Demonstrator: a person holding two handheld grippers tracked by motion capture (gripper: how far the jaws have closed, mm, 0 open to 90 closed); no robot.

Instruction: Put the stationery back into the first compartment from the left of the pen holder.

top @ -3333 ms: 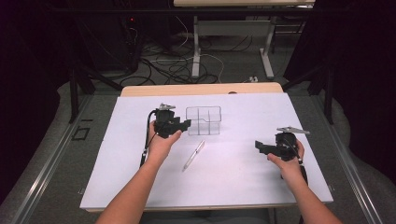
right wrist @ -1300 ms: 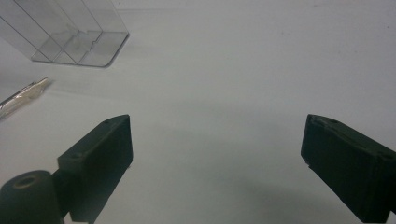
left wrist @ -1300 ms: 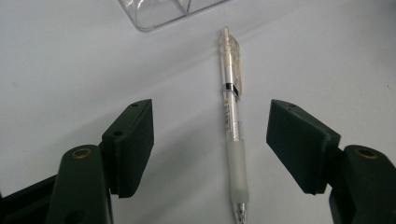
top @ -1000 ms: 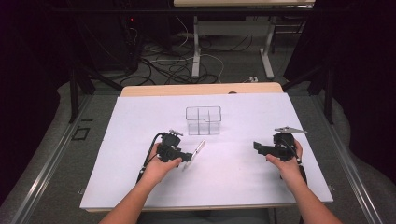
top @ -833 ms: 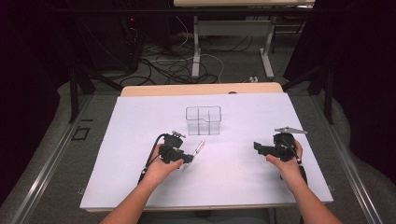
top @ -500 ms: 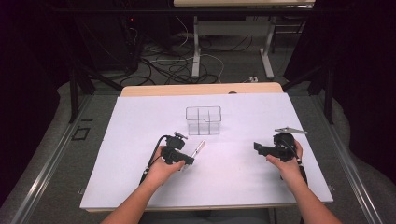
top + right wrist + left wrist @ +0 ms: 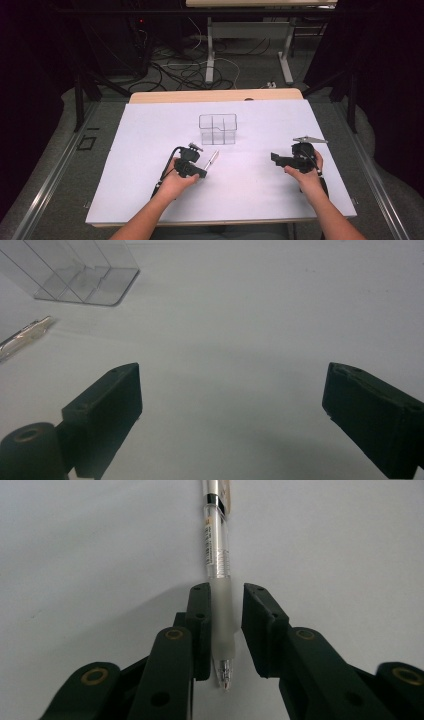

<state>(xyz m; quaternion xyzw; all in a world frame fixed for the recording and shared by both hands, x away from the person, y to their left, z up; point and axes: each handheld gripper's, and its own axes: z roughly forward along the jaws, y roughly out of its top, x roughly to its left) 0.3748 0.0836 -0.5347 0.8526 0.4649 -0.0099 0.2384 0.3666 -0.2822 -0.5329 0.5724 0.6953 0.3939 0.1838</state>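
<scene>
Left gripper jaws have just been closing around the pen lying on the table, right pad seemingly not touching yet; right gripper waits wide open, empty.

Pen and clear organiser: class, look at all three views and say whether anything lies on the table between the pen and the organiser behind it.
Nothing visible does. The pen lies between the closing jaws of the left gripper, and bare white table runs from its far end to the clear organiser.
</scene>
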